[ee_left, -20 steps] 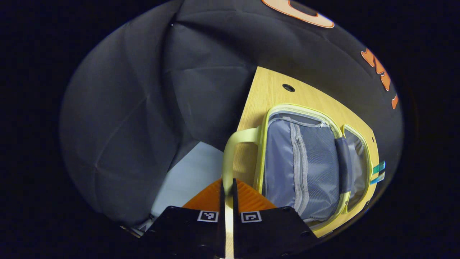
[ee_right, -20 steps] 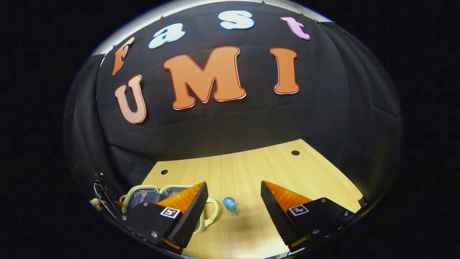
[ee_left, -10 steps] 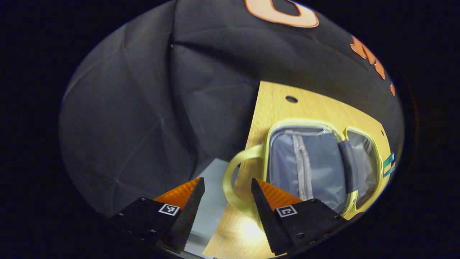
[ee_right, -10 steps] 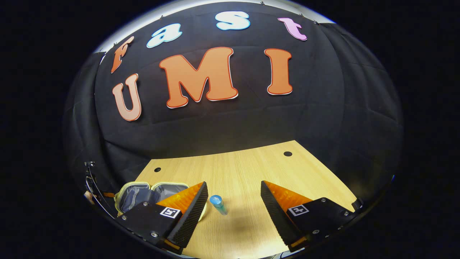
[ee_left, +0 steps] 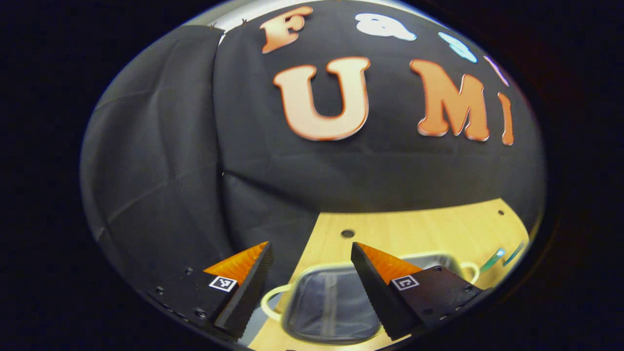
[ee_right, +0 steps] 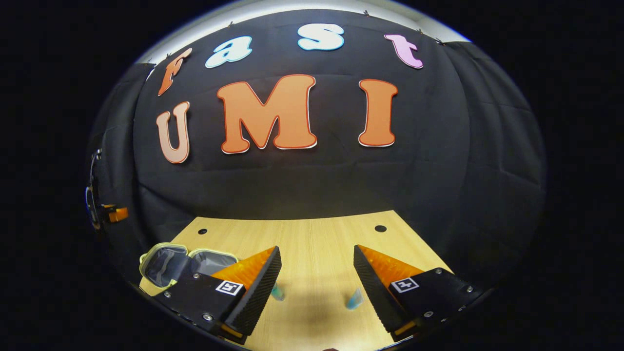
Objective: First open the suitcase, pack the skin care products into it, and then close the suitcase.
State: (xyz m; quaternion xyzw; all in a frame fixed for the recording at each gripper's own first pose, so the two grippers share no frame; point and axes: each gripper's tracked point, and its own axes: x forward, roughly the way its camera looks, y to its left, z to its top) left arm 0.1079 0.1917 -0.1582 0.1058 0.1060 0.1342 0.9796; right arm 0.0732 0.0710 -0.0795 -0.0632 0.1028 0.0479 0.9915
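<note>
The small suitcase (ee_left: 331,307) lies open on the wooden table (ee_left: 414,234), showing a grey lining inside yellow-green trim, with its looped handle (ee_left: 268,297) at the left. My left gripper (ee_left: 309,273) hovers open above it, holding nothing. Two thin teal skin care tubes (ee_left: 492,254) lie at the far right. In the right gripper view the open suitcase (ee_right: 170,263) sits at the lower left. My right gripper (ee_right: 317,273) is open above the table (ee_right: 317,243). A blue-capped bottle (ee_right: 278,292) peeks out beside its left finger, and a pale blue item (ee_right: 355,298) lies by its right finger.
The black cloth wall closes off the back of the table. The table's left edge runs just beside the suitcase handle. Bare wood stretches between and beyond my right gripper's fingers. The other gripper (ee_right: 102,212) shows at the far left of the right gripper view.
My left gripper let go of the suitcase handle, opened, and swung up toward the back wall. My right gripper moved forward and lower, so the blue-capped bottle slid toward its left finger.
</note>
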